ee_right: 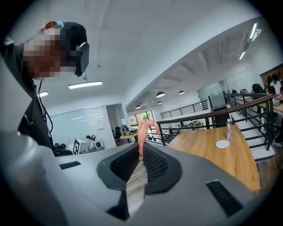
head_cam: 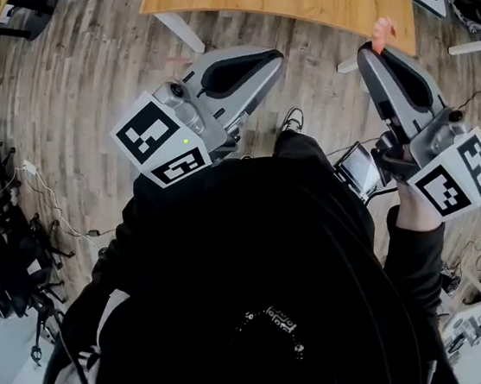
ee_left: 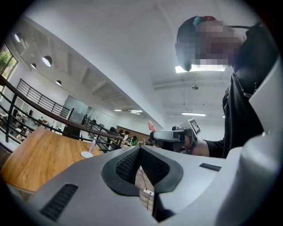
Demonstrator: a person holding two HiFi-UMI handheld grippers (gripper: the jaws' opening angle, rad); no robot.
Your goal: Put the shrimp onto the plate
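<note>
The right gripper (ee_right: pixel 140 149) was seen nearly closed, its jaws pinched on the shrimp (ee_right: pixel 146 129), which stood up from the tips. The left gripper (ee_left: pixel 140 149) was closed on nothing. The shrimp was thus picked up but not yet delivered. The plate (ee_right: pixel 222 144) lay on the table (ee_right: pixel 208 154), well apart from the shrimp, so carrying and release were judged to remain. Both grippers were held about level, side by side, pointed at the table's near edge, the right tipped slightly downward.
</note>
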